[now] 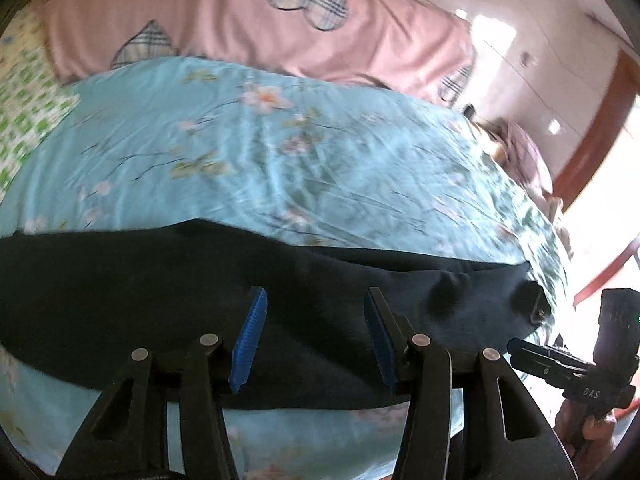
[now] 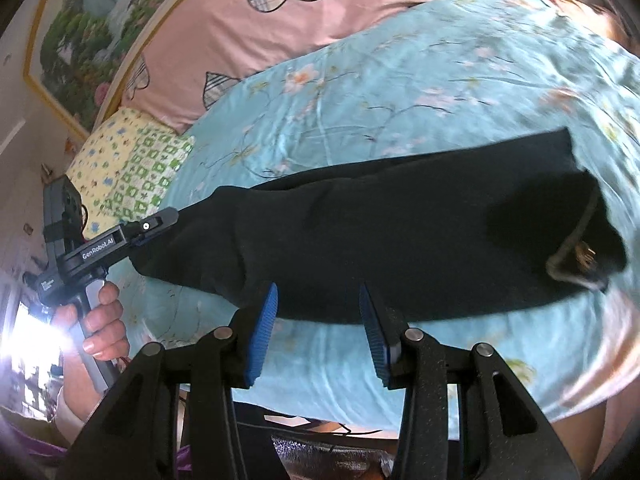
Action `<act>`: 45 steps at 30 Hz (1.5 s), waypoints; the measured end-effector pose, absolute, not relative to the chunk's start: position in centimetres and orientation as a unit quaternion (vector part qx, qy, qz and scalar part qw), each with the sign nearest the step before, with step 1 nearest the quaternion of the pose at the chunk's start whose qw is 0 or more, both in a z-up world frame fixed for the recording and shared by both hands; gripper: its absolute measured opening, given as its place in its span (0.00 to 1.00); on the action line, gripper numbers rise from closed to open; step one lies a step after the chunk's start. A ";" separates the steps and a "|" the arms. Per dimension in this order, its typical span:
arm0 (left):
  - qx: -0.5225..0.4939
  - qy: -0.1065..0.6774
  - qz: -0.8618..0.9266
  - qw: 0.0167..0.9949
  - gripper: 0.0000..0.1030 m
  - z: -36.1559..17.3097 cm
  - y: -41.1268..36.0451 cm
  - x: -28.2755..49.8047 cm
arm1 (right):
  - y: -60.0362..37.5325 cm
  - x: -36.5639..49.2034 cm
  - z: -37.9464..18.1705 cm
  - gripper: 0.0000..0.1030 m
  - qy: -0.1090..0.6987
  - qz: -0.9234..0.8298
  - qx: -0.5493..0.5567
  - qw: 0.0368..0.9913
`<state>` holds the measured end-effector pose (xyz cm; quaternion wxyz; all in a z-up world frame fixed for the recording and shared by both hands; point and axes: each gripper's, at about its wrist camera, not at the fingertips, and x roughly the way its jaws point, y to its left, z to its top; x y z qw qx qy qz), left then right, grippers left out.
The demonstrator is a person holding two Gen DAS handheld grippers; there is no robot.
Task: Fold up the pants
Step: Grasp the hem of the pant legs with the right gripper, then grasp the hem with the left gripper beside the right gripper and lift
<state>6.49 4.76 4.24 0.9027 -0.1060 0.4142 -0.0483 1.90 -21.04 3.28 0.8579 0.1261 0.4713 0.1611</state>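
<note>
Both grippers, left [image 1: 314, 338] and right [image 2: 318, 330], hover with jaws spread and hold nothing. One pair of dark pants [image 2: 400, 236] lies, apparently folded, on one blue floral sheet [image 2: 440, 80].

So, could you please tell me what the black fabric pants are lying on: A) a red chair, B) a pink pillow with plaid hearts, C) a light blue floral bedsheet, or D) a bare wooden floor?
C: the black fabric pants lie stretched across the light blue floral bedsheet, which shows on every side of them.
</note>
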 end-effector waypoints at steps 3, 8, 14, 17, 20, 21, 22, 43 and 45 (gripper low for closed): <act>-0.091 0.417 -0.069 0.902 0.52 4.6 3.0 7.3 | -22.1 1.4 3.7 0.43 0.466 0.152 0.129 0.862; -0.059 0.428 -0.105 0.896 0.54 4.8 0.1 8.7 | -24.0 0.7 4.0 0.43 0.458 0.135 0.143 0.867; -0.011 0.446 -0.167 0.879 0.54 4.6 -4.0 10.8 | -26.1 -0.3 4.3 0.43 0.444 0.112 0.160 0.874; 0.014 0.452 -0.196 0.870 0.55 4.6 -6.2 11.8 | -27.3 -0.7 4.4 0.43 0.437 0.099 0.169 0.878; 0.039 0.460 -0.230 0.857 0.55 4.5 -8.7 12.9 | -28.6 -1.0 4.3 0.43 0.435 0.082 0.177 0.879; 0.046 0.463 -0.241 0.852 0.55 4.4 -9.4 13.3 | -29.0 -1.1 4.2 0.43 0.434 0.078 0.180 0.879; 0.055 0.465 -0.252 0.847 0.55 4.3 -10.2 13.6 | -29.5 -1.2 4.1 0.43 0.434 0.072 0.186 0.879; 0.235 0.508 -0.424 0.712 0.56 -0.5 -25.1 20.9 | -34.6 -0.5 2.1 0.43 0.396 0.048 0.262 0.879; 0.234 0.523 -0.436 0.694 0.54 -1.3 -25.8 21.4 | -34.5 -0.4 1.9 0.43 0.389 0.055 0.259 0.882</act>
